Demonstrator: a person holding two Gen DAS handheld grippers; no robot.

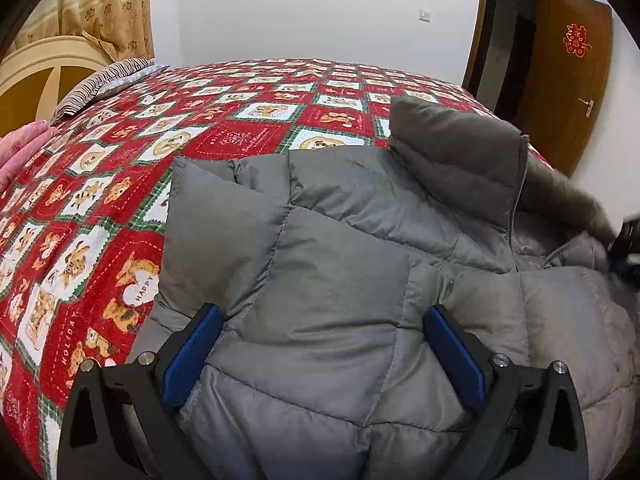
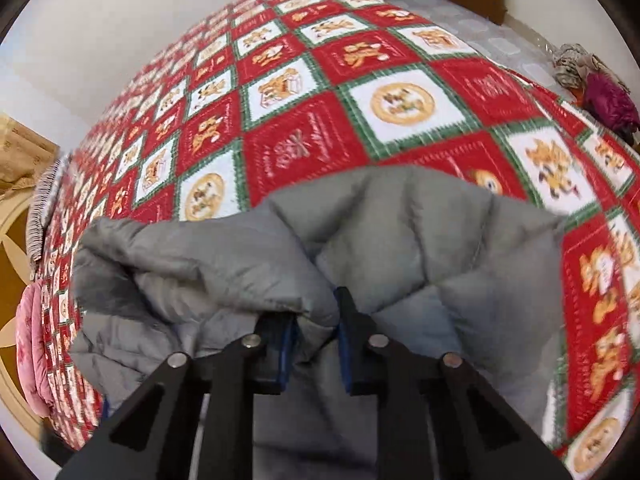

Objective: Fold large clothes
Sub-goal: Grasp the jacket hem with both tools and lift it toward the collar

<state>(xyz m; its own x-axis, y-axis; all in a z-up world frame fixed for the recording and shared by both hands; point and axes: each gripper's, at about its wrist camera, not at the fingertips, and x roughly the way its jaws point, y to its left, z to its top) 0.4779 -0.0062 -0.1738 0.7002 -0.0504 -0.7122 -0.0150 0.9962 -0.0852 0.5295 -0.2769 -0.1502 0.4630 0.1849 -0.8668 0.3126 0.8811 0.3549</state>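
Spread across the near side of the bed, a grey quilted down jacket [image 1: 332, 240] lies on a red, white and green patchwork bedspread [image 1: 120, 184] printed with teddy bears. Seen from the left wrist camera, the left gripper [image 1: 320, 320] has its jaws standing wide, the blue pads [image 1: 192, 356] set to either side of a puffy panel of the jacket, which bulges up between them; the pads do not pinch the fabric. The jacket's stand-up collar [image 1: 452, 152] rises at the far right with its zipper [image 1: 516, 204] running down toward a strip of fur trim [image 1: 568, 192]. From the right wrist camera, the right gripper [image 2: 314, 320] has its jaws drawn nearly together on a bunched fold of the jacket [image 2: 280, 264], grey fabric squeezed between the blue pads and billowing out on both sides. This view is slightly blurred. Around the bed are a striped pillow [image 1: 108, 80] near the cream headboard [image 1: 44, 68], a pink quilt [image 1: 20, 152] at the left edge, a beige curtain [image 1: 108, 8], a wooden door [image 1: 560, 80] with a red paper cutout, and a purple garment [image 2: 608, 100] beyond the far corner.
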